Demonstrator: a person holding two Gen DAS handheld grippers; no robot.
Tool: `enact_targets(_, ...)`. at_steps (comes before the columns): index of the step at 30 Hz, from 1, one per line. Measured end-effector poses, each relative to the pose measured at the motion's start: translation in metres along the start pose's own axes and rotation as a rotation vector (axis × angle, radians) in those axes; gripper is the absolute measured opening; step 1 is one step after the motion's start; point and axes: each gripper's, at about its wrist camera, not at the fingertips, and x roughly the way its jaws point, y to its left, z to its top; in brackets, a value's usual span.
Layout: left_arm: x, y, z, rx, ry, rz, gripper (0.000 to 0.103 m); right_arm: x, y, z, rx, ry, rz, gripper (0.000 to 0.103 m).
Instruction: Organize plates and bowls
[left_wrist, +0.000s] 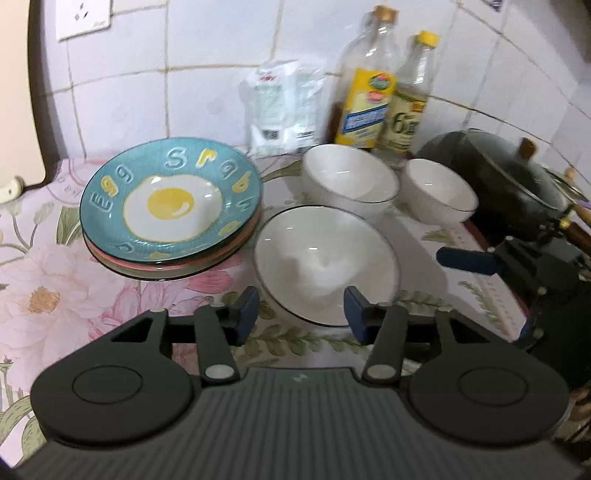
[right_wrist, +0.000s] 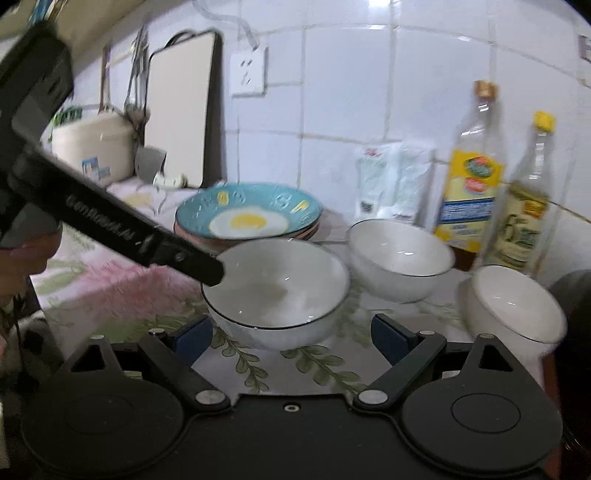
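Note:
A large white bowl (left_wrist: 325, 258) (right_wrist: 277, 288) with a thin dark rim stands on the flowered cloth. My left gripper (left_wrist: 301, 312) hangs open over its near edge, blue pads on either side, neither pressing on it. My right gripper (right_wrist: 291, 338) is wide open just short of the same bowl, and one of its blue fingers (left_wrist: 465, 260) shows at the right in the left wrist view. A teal fried-egg plate (left_wrist: 173, 206) (right_wrist: 247, 218) tops a stack of plates at the left. A medium white bowl (left_wrist: 351, 177) (right_wrist: 400, 258) and a small white bowl (left_wrist: 437, 192) (right_wrist: 513, 306) stand behind.
Two glass bottles (left_wrist: 369, 92) (left_wrist: 406, 103) and a white bag (left_wrist: 284, 103) line the tiled wall. A dark wok (left_wrist: 498, 173) sits at the right. A cutting board (right_wrist: 181, 110) and a rice cooker (right_wrist: 92, 144) stand at the back left.

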Motion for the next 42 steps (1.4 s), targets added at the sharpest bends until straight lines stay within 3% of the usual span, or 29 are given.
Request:
enact_targets(9, -0.043, -0.037, 0.01, 0.076, -0.012, -0.056, 0.059, -0.062, -0.026, 0.01, 0.157, 0.032, 0.018, 0.095)
enact_targets(14, -0.058, -0.066, 0.02, 0.117, -0.019, -0.116, 0.06, -0.081, -0.039, 0.013, 0.205, 0.031, -0.042, 0.095)
enact_targets(16, -0.061, -0.077, 0.023, 0.14, -0.029, -0.128, 0.06, -0.086, -0.048, 0.013, 0.228, 0.023, -0.063, 0.086)
enact_targets(20, -0.058, -0.098, 0.033, 0.18, -0.052, -0.145, 0.06, -0.092, -0.066, 0.012, 0.256, -0.008, -0.089, 0.081)
enact_targets(27, -0.011, -0.124, 0.058, 0.159, -0.003, -0.184, 0.059, -0.086, -0.083, 0.01, 0.206, -0.044, -0.169, 0.081)
enact_targets(35, 0.068, -0.139, 0.072, 0.078, 0.077, -0.161, 0.056, -0.05, -0.117, -0.003, 0.266, -0.016, -0.203, 0.081)
enact_targets(39, 0.11, -0.135, 0.073, -0.02, 0.133, -0.167, 0.049, -0.029, -0.141, -0.015, 0.368, 0.024, -0.208, 0.081)
enact_targets(42, 0.131, -0.132, 0.076, -0.089, 0.116, -0.156, 0.048, -0.017, -0.15, -0.022, 0.376, 0.023, -0.216, 0.081)
